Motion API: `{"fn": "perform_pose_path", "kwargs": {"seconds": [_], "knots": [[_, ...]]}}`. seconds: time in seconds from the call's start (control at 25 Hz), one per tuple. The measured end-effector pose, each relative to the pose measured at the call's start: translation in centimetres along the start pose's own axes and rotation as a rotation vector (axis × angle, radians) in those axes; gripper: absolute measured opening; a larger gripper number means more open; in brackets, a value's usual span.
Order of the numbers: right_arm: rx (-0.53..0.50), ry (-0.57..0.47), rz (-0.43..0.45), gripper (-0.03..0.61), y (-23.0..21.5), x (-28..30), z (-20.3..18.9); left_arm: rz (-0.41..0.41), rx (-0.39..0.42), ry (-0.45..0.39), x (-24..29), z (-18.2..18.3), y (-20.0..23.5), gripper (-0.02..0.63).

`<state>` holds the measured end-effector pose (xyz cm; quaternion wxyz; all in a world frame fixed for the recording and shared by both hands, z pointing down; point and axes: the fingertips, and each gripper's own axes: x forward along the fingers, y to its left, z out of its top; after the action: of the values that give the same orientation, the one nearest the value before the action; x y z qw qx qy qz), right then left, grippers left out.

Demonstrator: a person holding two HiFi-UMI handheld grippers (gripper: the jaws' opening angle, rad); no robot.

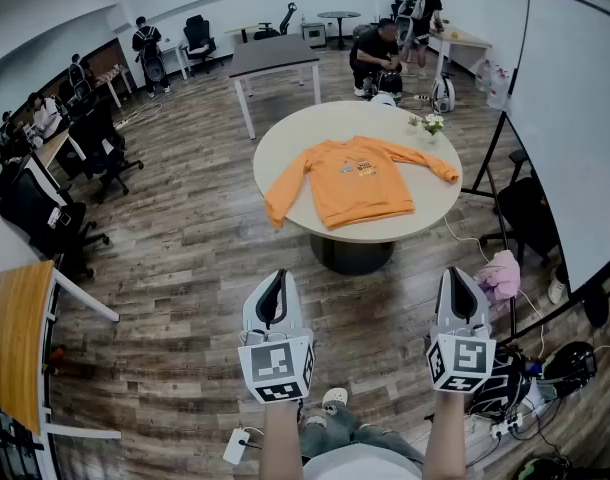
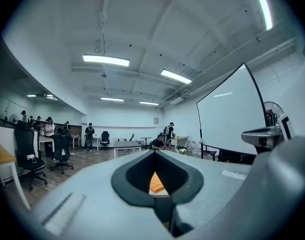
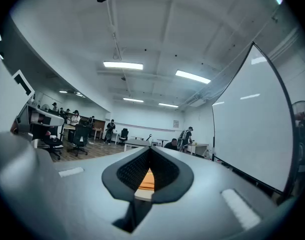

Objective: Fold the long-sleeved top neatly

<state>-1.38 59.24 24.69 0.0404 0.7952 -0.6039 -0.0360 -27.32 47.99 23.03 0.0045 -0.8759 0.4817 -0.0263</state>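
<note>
Left gripper closed; right gripper closed; orange top flat on table

Top on the table

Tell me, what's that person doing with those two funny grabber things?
A person stands back from a round table, holding a left gripper and a right gripper out in front. Both have their jaws together and hold nothing. An orange long-sleeved top lies spread flat on the table with its sleeves out to the sides. Neither gripper touches it, and it is not yet folded.
</note>
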Motion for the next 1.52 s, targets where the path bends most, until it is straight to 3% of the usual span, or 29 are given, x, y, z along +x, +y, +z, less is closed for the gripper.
{"fn": "perform_pose_path", "kwargs": {"seconds": [0.84, 1.0, 1.24, 1.52], "knots": [[0.008, 0.005, -0.050, 0.023, -0.5, 2.5, -0.6, -0.010, -0.017, -0.017, 3.0, 0.0, 1.6, 0.002], [0.017, 0.007, -0.072, 0.045, -0.7, 3.9, -0.8, -0.029, -0.011, -0.035, 4.7, 0.1, 2.1, 0.092], [0.030, 0.011, -0.095, 0.208, -0.4, 5.9, -1.2, -0.052, 0.003, -0.045, 7.3, 0.1, 3.1, 0.305], [0.039, 0.032, -0.120, 0.236, -0.2, 7.6, -1.7, -0.072, -0.004, -0.027, 9.2, -0.3, 4.3, 0.319]]}}
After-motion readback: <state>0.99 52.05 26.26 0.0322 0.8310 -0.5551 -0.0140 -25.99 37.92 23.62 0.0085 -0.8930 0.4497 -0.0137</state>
